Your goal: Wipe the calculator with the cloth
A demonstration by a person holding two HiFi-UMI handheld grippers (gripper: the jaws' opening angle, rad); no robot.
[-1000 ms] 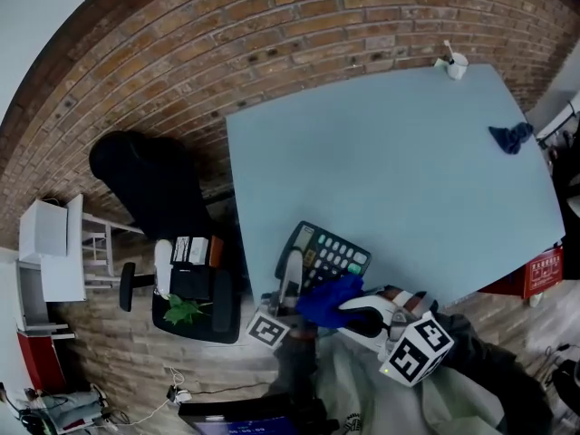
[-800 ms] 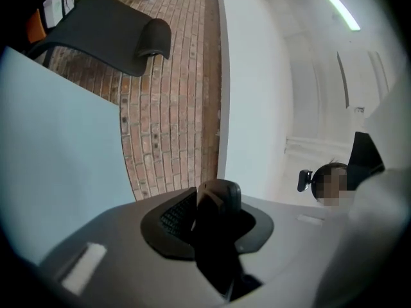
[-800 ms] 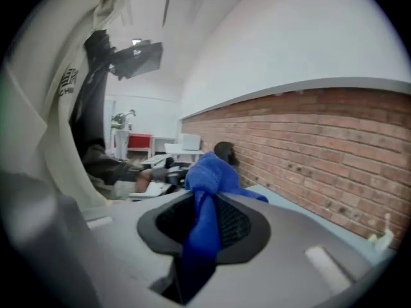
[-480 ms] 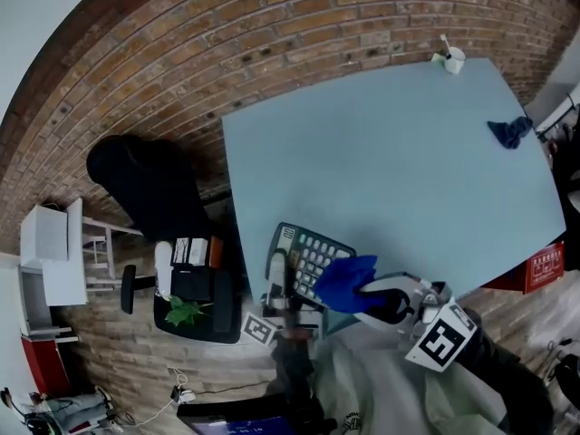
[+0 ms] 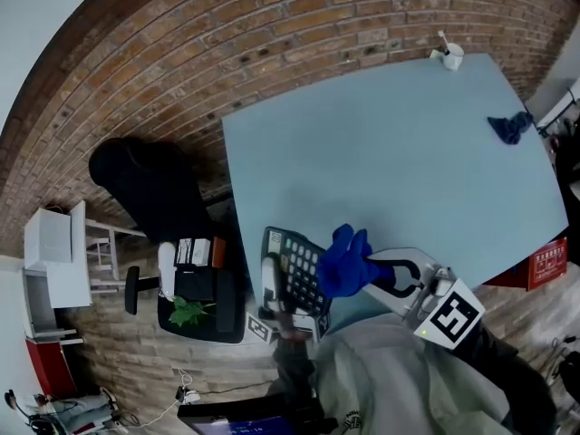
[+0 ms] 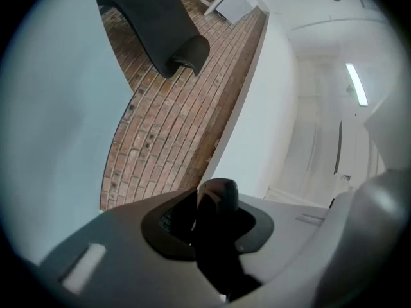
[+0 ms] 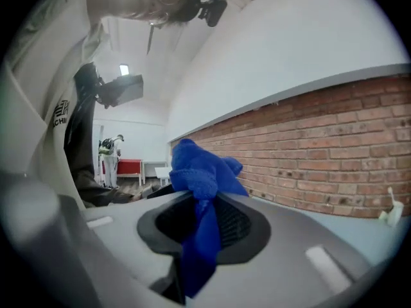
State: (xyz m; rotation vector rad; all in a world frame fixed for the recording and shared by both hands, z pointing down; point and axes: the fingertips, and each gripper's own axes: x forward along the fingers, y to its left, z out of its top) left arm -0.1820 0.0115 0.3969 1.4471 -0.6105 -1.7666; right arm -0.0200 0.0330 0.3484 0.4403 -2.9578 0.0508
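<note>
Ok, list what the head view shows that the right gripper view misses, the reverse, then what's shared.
Head view only: the left tool gripping the calculator, and a spare cloth at the far corner of the table. Right gripper view only: a person standing far off. Both: the blue cloth clamped in the right tool, the brick wall, the white cup.

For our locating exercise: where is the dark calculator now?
Head view: the dark calculator is at the light blue table's near left corner, held in the left gripper, with the blue cloth at its right.
</note>
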